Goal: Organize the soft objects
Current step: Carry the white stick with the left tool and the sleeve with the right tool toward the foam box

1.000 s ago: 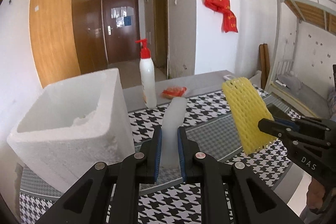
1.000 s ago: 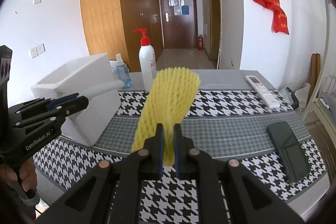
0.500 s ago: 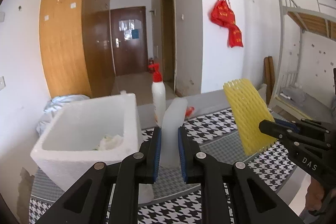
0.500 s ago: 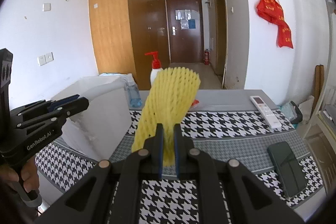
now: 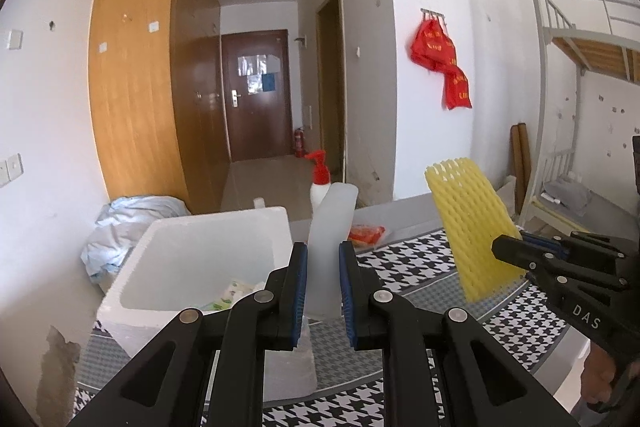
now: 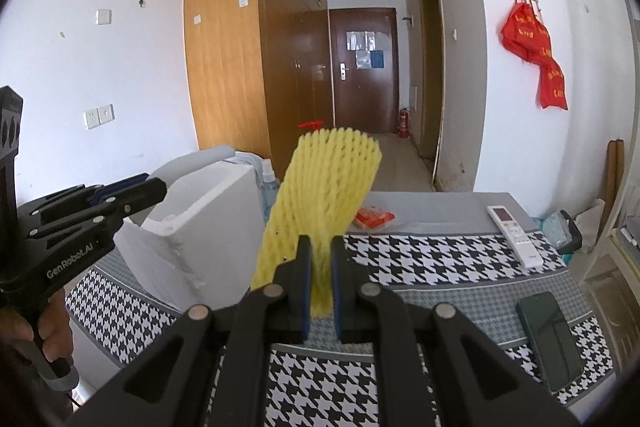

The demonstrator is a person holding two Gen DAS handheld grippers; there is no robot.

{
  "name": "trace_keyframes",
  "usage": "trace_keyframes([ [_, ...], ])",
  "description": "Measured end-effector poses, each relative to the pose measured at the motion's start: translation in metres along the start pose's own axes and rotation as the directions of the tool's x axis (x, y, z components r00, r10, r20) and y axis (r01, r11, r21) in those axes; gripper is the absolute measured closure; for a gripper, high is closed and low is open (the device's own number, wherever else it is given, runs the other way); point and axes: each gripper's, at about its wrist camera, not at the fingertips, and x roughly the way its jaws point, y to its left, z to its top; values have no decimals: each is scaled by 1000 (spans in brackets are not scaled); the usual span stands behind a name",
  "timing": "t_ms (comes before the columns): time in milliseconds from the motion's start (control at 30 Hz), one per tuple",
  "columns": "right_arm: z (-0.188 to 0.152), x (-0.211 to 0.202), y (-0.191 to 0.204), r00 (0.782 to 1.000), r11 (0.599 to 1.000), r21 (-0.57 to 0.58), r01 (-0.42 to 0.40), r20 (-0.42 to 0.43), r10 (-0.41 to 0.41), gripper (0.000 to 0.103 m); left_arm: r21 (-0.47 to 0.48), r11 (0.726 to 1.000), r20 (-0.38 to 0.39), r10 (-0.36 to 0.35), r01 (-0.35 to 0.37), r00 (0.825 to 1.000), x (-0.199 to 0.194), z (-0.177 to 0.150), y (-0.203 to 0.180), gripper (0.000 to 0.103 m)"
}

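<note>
My left gripper [image 5: 323, 263] is shut on a white foam strip [image 5: 332, 227] and holds it upright above the table, just right of the white foam box [image 5: 192, 259]. The box is open on top with small packets inside. My right gripper [image 6: 320, 263] is shut on a yellow foam net sleeve [image 6: 324, 195] and holds it raised over the houndstooth tablecloth [image 6: 420, 263]. The sleeve [image 5: 472, 227] and right gripper [image 5: 504, 251] show at the right of the left wrist view. The left gripper [image 6: 156, 189] shows at the left of the right wrist view, beside the box [image 6: 200, 227].
A pump bottle with a red top [image 5: 320, 183] stands behind the box. A small orange packet [image 6: 374, 218], a white remote [image 6: 514, 233] and a dark phone [image 6: 550, 339] lie on the table. A bunk bed frame [image 5: 568, 107] stands at the right.
Both grippers have risen with their foam pieces. The box's open top and inside now show in the left wrist view.
</note>
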Motion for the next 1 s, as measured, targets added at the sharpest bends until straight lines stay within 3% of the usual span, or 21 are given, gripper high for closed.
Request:
trace_keyframes([
  [1000, 20, 13, 31, 999, 998, -37, -47, 18, 48, 92, -29, 995, 36, 93, -92, 995, -6, 4, 31, 86],
])
